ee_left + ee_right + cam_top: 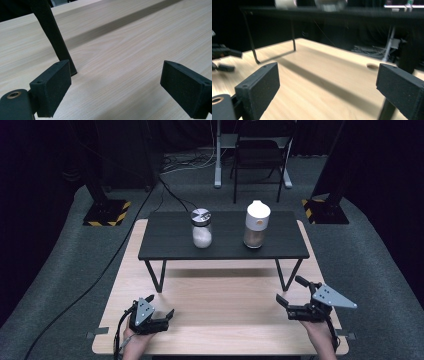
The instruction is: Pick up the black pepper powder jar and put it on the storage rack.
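Jars wait on the raised shelf while we hold both grippers back, empty.

Glass jar [202,228] with the metal lid and the white-capped jar [257,224] stand apart at twelve o'clock on the black shelf [165,240], which lifts them off the wooden surface [220,315]. We keep the left gripper [160,307] at seven o'clock and the right gripper [289,292] at five, low and clear of the shelf legs, fingers [53,86] spread wide on nothing, likely a ready stance.

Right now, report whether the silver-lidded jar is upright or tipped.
Upright: the jar stands on the black shelf, its silver lid on top.
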A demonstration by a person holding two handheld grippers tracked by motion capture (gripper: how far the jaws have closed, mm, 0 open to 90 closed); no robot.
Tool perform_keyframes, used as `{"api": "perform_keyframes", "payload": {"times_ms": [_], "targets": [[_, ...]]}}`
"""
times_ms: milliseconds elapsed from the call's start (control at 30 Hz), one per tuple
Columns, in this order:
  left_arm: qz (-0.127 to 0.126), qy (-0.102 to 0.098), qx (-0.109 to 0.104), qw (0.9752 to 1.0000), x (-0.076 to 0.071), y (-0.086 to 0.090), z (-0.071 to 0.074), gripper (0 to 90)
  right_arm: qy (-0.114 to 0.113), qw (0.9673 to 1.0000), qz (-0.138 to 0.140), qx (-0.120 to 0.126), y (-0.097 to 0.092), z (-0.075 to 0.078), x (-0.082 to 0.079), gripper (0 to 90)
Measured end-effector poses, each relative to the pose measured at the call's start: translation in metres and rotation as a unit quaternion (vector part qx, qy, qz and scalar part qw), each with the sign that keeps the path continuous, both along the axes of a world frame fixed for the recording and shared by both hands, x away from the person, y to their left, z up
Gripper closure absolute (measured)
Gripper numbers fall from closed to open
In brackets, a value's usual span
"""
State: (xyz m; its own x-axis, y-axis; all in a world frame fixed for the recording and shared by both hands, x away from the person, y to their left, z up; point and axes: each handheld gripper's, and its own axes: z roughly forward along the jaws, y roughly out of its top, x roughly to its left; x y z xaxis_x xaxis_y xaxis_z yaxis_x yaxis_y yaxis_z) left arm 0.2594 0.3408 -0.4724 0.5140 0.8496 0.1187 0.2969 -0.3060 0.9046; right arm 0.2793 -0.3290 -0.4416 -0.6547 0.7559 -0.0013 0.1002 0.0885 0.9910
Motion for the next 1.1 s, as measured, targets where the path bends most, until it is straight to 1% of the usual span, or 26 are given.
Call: {"api": "perform_keyframes", "payload": {"times_ms": [167,233,367,433,467,600,700,900,1100], "targets": [[0.0,0.001,0.0,1.0,0.0,0.0,0.0,9.4,0.018,0.9995,-0.021,-0.018,-0.003,-0.025,-0.01,3.4],[-0.001,0.002,0.0,1.0,0.001,0.0,0.0,9.4,0.026,0.9992,-0.021,-0.021,-0.005,-0.029,-0.011,3.3],[-0.001,0.001,0.001,1.0,0.0,0.0,0.0,9.5,0.028,0.9985,-0.028,-0.038,-0.004,-0.039,-0.017,3.7],[0.0,0.002,0.0,1.0,0.0,0.0,0.0,9.5,0.034,0.9978,-0.029,-0.049,-0.002,-0.041,-0.017,3.8],[0.0,0.001,0.001,1.0,0.0,0.0,0.0,9.5,0.035,0.9977,-0.03,-0.05,-0.002,-0.042,-0.017,3.7],[-0.001,0.001,0.003,1.0,0.0,0.0,0.001,9.5,0.038,0.9976,-0.036,-0.046,-0.003,-0.044,-0.016,3.6],[-0.001,0.002,0.003,1.0,0.0,0.0,0.001,9.5,0.039,0.9977,-0.036,-0.041,-0.004,-0.046,-0.015,3.7],[-0.001,0.002,0.004,1.0,0.0,0.0,0.001,9.5,0.044,0.9975,-0.032,-0.045,-0.003,-0.045,-0.012,4.1],[-0.003,0.002,0.004,1.0,0.0,0.0,0.001,9.5,0.05,0.9973,-0.035,-0.041,-0.004,-0.046,-0.011,4.3]]}}
